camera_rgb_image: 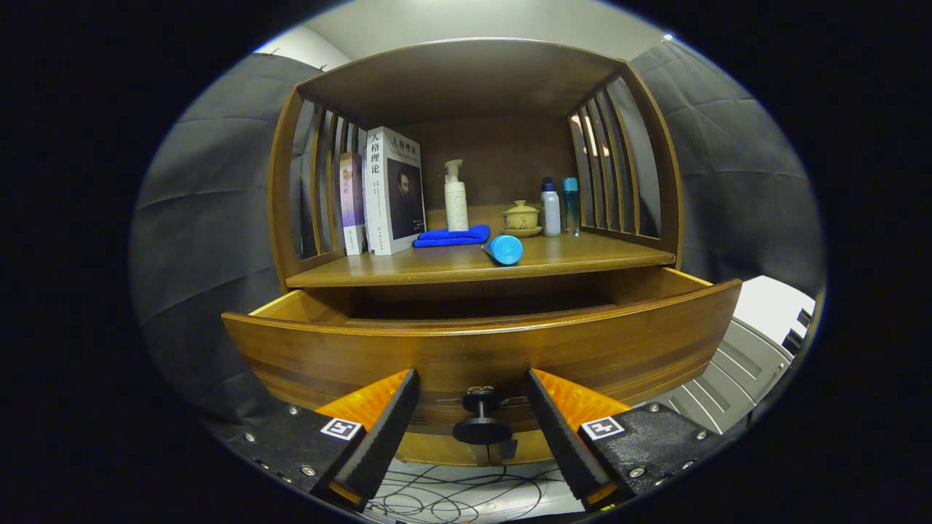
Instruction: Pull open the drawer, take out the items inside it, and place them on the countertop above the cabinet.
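— What's the biggest thing in front of you?

— A wooden cabinet (466,87) with slatted sides. Its drawer (480,349) is pulled out toward the hand-held gripper, the long curved front running side to side, square across the line of the fingers. I can't see down into it from here; the front panel hides the inside.

— And above the drawer?

— The counter (582,258), a flat wooden board under the cabinet's roof. At its left end, books (393,191) stand upright. Next to them lies a folded blue cloth (451,236), and behind the cloth a white pump bottle (456,196) stands upright. Just to the right of the cloth, a blue cylinder (504,249) lies on its side, long axis front to back, its round end facing out toward the drawer. Further back sits a small lidded teacup (521,217) on a saucer, with two slim bottles (561,207) just beside it on the right.

— The hand-held gripper?

— The hand-held gripper (473,407) is spread open, gripping nothing. The drawer's dark knob (481,418) sits between the two fingers (386,429), clear of both pads.
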The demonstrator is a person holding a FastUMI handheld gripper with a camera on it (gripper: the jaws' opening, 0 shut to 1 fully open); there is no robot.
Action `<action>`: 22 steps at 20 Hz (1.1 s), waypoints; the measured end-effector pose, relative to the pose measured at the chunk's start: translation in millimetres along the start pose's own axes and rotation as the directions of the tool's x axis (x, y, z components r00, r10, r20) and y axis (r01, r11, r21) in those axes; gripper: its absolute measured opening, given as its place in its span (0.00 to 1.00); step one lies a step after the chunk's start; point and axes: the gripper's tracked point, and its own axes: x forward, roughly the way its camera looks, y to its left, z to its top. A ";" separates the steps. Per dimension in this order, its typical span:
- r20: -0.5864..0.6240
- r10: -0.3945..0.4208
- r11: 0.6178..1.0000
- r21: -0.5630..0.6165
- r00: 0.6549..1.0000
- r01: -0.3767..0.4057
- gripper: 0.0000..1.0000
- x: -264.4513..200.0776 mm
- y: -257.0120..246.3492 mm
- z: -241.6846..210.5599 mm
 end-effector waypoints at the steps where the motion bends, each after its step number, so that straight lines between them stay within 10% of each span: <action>1: 0.001 0.000 1.000 0.001 1.000 0.000 0.94 2.3 0.1 0.6; 22: 0.027 0.014 0.999 -0.051 1.000 -0.012 0.94 54.1 0.0 6.5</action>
